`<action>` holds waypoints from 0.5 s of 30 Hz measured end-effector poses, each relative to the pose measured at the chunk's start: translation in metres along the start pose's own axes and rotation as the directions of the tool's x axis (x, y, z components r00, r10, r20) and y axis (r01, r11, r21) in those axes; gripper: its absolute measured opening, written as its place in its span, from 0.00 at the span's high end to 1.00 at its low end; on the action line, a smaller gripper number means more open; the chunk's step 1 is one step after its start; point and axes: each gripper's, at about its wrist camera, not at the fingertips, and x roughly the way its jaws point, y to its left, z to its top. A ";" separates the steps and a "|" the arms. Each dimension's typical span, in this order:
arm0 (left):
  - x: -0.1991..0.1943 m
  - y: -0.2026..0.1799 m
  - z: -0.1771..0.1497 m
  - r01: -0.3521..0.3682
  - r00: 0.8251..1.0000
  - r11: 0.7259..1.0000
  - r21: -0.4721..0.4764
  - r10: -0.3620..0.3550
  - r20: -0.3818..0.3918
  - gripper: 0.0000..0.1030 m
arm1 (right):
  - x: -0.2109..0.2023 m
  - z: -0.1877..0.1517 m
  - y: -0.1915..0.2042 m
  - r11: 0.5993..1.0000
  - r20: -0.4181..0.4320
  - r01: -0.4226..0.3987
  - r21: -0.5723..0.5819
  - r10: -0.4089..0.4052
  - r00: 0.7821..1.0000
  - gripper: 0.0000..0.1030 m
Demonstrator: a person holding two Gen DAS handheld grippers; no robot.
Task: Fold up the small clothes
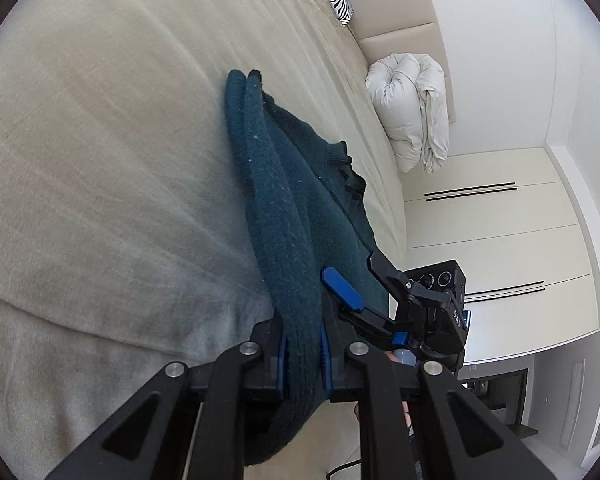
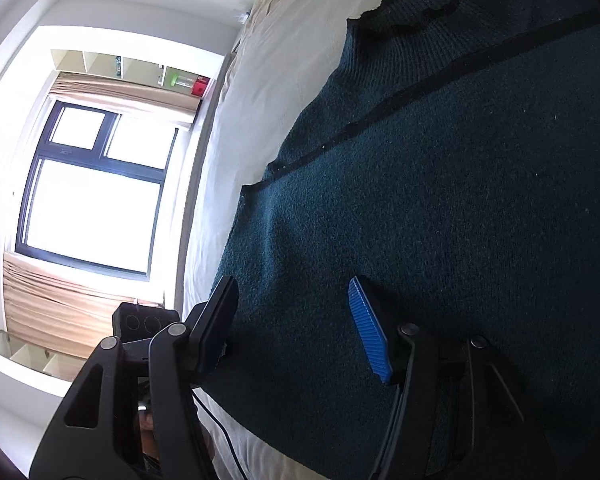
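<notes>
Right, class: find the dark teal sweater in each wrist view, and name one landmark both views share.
Left wrist view: the dark teal sweater runs up the centre, a bunched edge clamped in the left gripper.
Right wrist view: it fills the right side, lying flat under the open right gripper.
Shared landmark: the beige bedspread.

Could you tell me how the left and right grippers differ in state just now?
The left gripper is shut on a bunched fold of the dark green sweater; the right gripper is open, holding nothing. Left grips thick, doubled fabric; right only straddles the flat-lying part. Both have blue-padded fingers.
</notes>
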 end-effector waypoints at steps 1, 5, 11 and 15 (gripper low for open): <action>0.002 -0.010 0.001 -0.004 1.000 1.000 0.020 0.004 0.003 0.86 | -0.007 0.000 -0.002 1.000 0.005 -0.020 0.010 0.020 1.000 0.45; 0.009 -0.057 -0.001 -0.012 1.000 0.994 0.113 0.012 0.001 0.86 | -0.053 0.008 -0.018 0.992 0.078 -0.119 0.050 0.115 0.990 0.44; 0.067 -0.138 -0.016 0.015 0.998 0.964 0.265 0.002 -0.065 0.86 | -0.134 0.022 -0.066 0.958 0.221 -0.257 0.130 0.225 0.949 0.40; 0.142 -0.173 -0.037 0.064 0.986 0.949 0.308 -0.013 -0.165 0.86 | -0.175 0.030 -0.104 0.931 0.282 -0.315 0.186 0.257 0.924 0.37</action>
